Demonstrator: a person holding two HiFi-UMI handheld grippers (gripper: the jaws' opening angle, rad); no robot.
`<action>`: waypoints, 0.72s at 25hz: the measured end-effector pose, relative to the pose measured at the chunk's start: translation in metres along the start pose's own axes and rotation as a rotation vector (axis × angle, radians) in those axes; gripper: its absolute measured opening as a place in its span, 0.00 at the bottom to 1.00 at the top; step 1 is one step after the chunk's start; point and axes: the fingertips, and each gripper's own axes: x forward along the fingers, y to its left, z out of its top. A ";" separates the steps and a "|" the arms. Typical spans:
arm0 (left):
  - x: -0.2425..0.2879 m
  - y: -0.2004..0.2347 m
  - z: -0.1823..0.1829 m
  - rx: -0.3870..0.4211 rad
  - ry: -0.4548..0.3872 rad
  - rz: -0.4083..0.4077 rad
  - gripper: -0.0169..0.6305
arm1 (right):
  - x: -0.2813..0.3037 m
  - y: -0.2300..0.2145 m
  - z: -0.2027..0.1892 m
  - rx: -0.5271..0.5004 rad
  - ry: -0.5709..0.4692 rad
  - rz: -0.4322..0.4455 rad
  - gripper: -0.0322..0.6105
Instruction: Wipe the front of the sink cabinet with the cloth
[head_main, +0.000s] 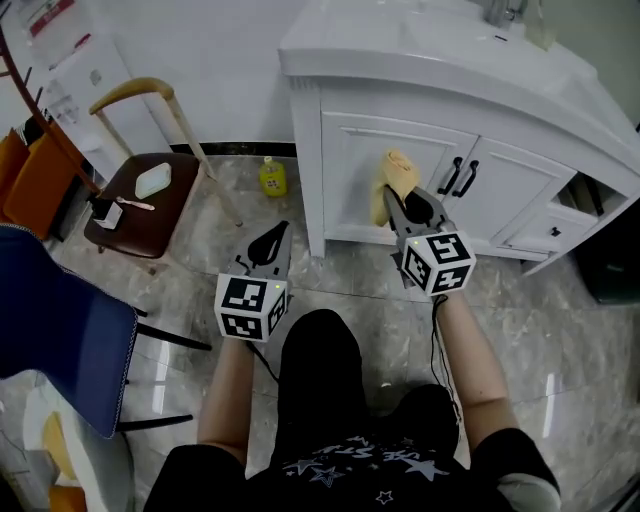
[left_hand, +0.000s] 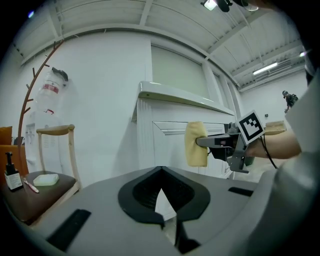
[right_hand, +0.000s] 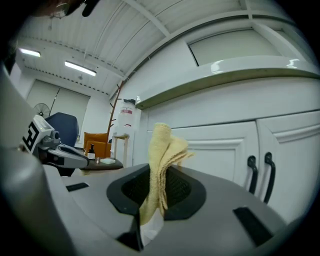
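The right gripper (right_hand: 150, 215) has its jaws clamped on the folded yellow cloth (right_hand: 161, 155), held up at the left door (head_main: 352, 165) of the sink cabinet (head_main: 305, 140), though contact is unclear; the left gripper (left_hand: 162, 202) has its jaws together on nothing. The wipe probably calls for flat pressure and overlapping strokes. Both cabinet doors are shut, so the contents are hidden

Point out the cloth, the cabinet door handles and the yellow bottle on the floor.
cloth (head_main: 394, 178): head view, middle of its folded bunch.
door handles (head_main: 452, 176): head view, the left handle's bar.
yellow bottle (head_main: 272, 178): head view, its body.
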 end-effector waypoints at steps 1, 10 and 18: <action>0.000 0.002 0.004 0.000 -0.011 -0.006 0.05 | 0.008 0.005 0.006 -0.004 -0.002 0.017 0.15; 0.003 0.018 0.034 0.021 -0.054 -0.008 0.05 | 0.068 0.041 0.047 -0.056 0.011 0.114 0.15; 0.007 0.007 0.041 0.041 -0.043 -0.031 0.05 | 0.092 0.037 0.040 -0.134 0.080 0.078 0.15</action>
